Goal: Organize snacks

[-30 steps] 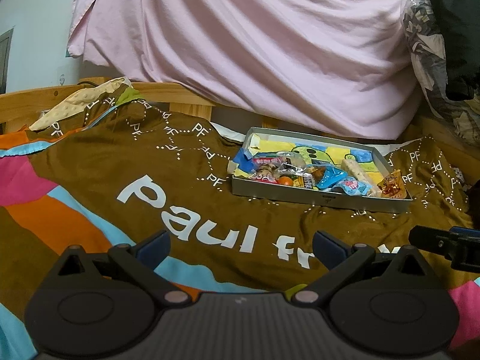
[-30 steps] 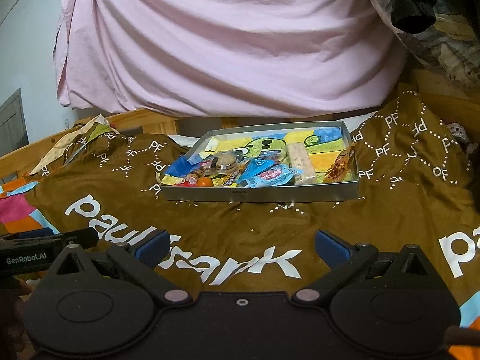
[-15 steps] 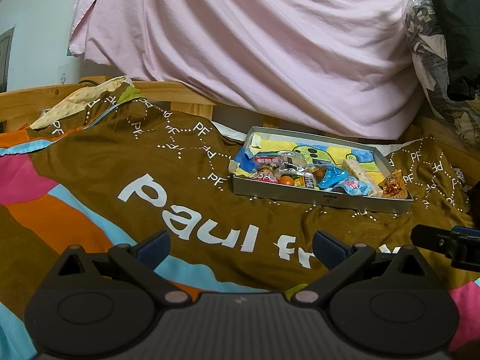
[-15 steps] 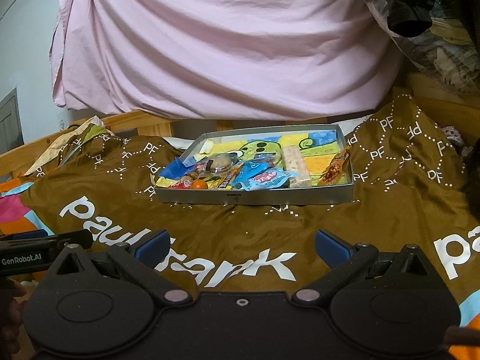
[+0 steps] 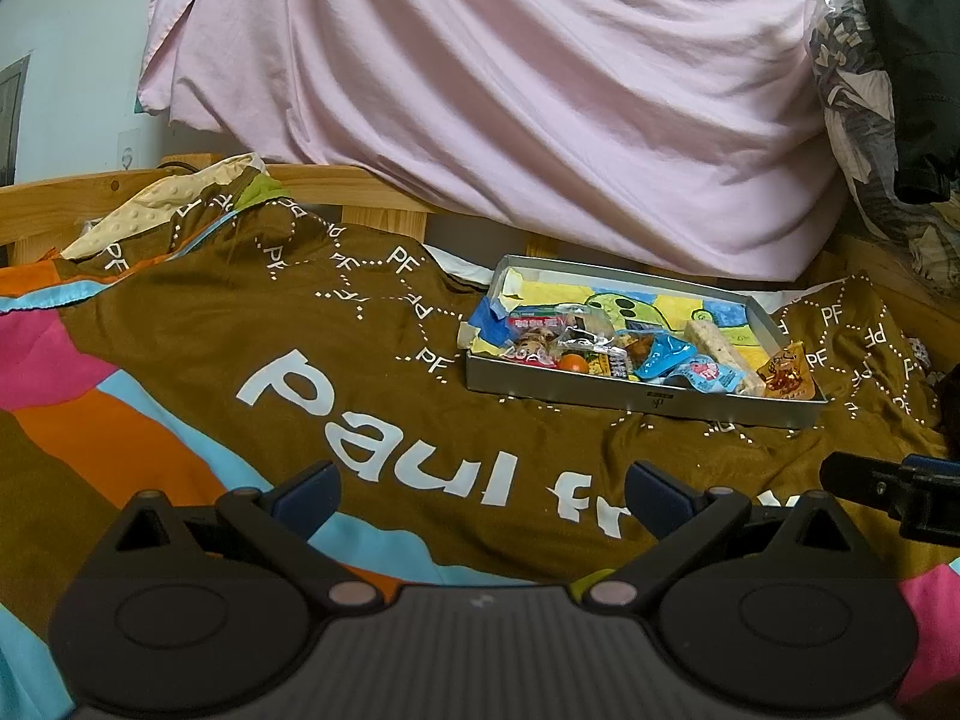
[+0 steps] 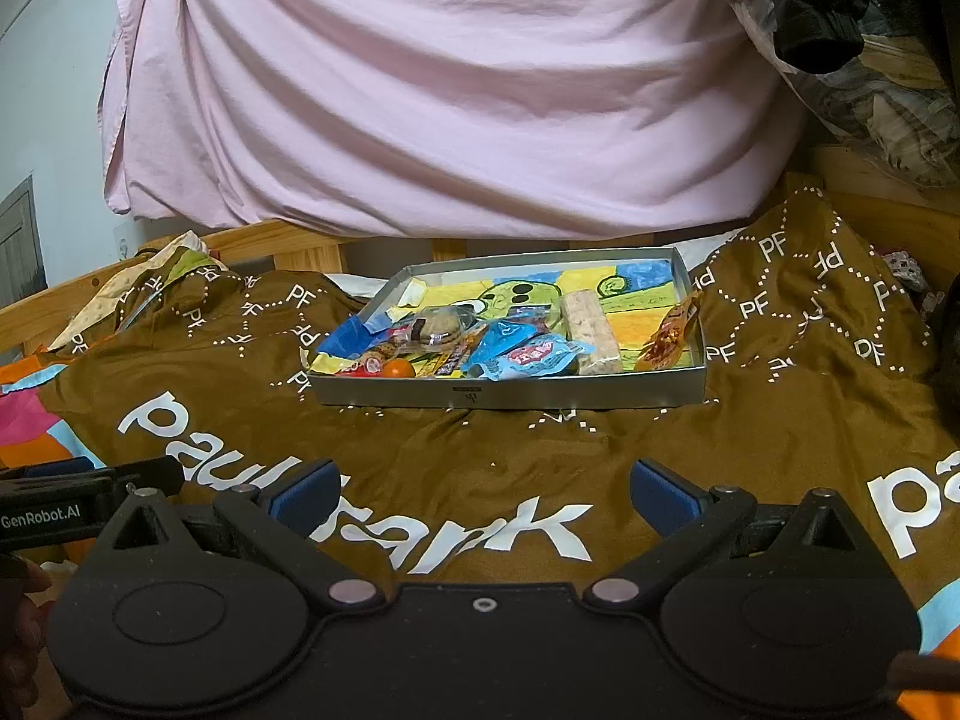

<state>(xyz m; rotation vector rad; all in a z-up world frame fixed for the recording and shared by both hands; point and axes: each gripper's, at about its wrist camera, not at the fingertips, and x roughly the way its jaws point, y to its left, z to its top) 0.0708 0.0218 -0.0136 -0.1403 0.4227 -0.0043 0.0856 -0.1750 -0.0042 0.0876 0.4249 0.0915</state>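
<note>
A shallow grey metal tray with a colourful drawing on its floor lies on the brown blanket ahead of both grippers. Piled in its near half are several wrapped snacks: blue packets, a pale cereal bar, a small orange ball, a round cookie pack and an orange-brown packet leaning on the right wall. My left gripper hovers open and empty, well short of the tray. My right gripper is likewise open and empty in front of the tray.
The brown "paul frank" blanket covers the bed, with folds at the far left. A pink sheet hangs behind the tray over a wooden bed frame. Dark clothes and a bag hang at the right.
The right gripper has drawn back and lifted a little, so the tray sits higher and smaller in its view. The left gripper has hardly moved. Both stayed open.
</note>
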